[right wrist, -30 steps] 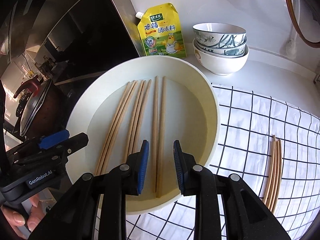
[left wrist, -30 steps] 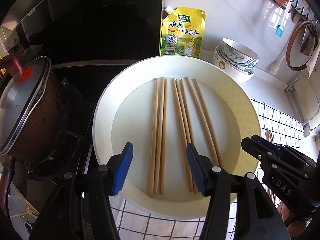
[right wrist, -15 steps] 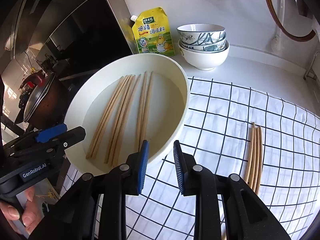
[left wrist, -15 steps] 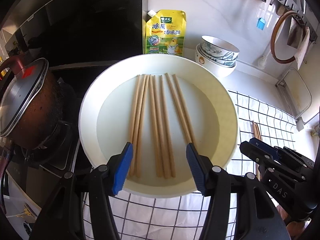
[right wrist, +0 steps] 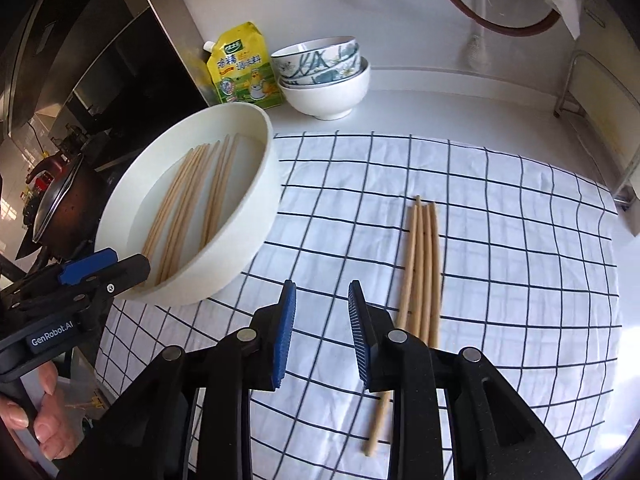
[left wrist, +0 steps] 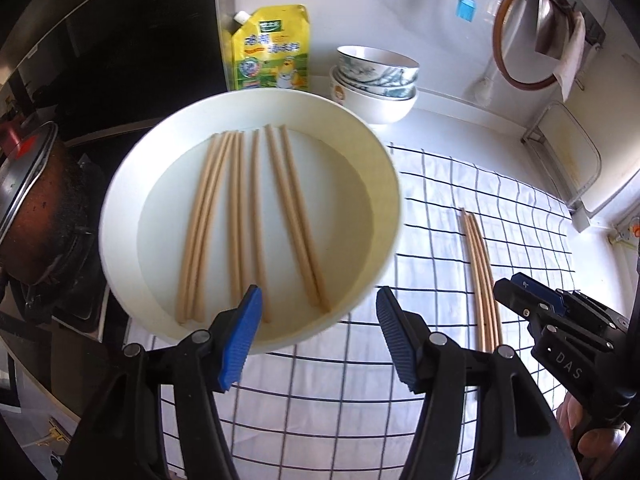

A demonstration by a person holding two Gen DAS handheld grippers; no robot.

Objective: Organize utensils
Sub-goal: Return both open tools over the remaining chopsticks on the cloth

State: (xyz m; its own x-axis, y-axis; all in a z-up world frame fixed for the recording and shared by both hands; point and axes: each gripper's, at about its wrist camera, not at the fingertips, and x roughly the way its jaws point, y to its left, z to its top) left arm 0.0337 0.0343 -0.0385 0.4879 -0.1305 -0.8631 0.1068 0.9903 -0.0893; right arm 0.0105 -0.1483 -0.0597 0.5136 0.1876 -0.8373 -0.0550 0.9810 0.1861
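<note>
A wide white bowl [left wrist: 120, 216] [right wrist: 256, 208] holds several wooden chopsticks [left wrist: 244, 220] [right wrist: 188, 204] lying side by side. More chopsticks [left wrist: 480, 264] [right wrist: 424, 264] lie in a row on the white checked cloth [left wrist: 440, 200] [right wrist: 520, 240]. My left gripper [left wrist: 317, 294] hovers above the bowl's near right rim, its jaws opening with nothing between them. My right gripper [right wrist: 322, 286] hangs over the cloth between the bowl and the laid-out chopsticks, its blue pads narrowly apart and empty. Each gripper shows in the other's view: the right gripper [left wrist: 528, 292] and the left gripper [right wrist: 104, 264].
Stacked patterned bowls [left wrist: 376, 84] [right wrist: 324, 76] and a yellow seasoning pouch [left wrist: 276, 52] stand against the back wall. A lidded brown pot [left wrist: 32, 200] sits on the stove at left. A wooden hoop [left wrist: 532, 32] hangs on the wall, and a rack [left wrist: 568, 152] stands at right.
Both grippers have slid rightward, from above the bowl toward the checked cloth. The chopsticks on the cloth have come closer into view. The left jaws stand slightly wider.
</note>
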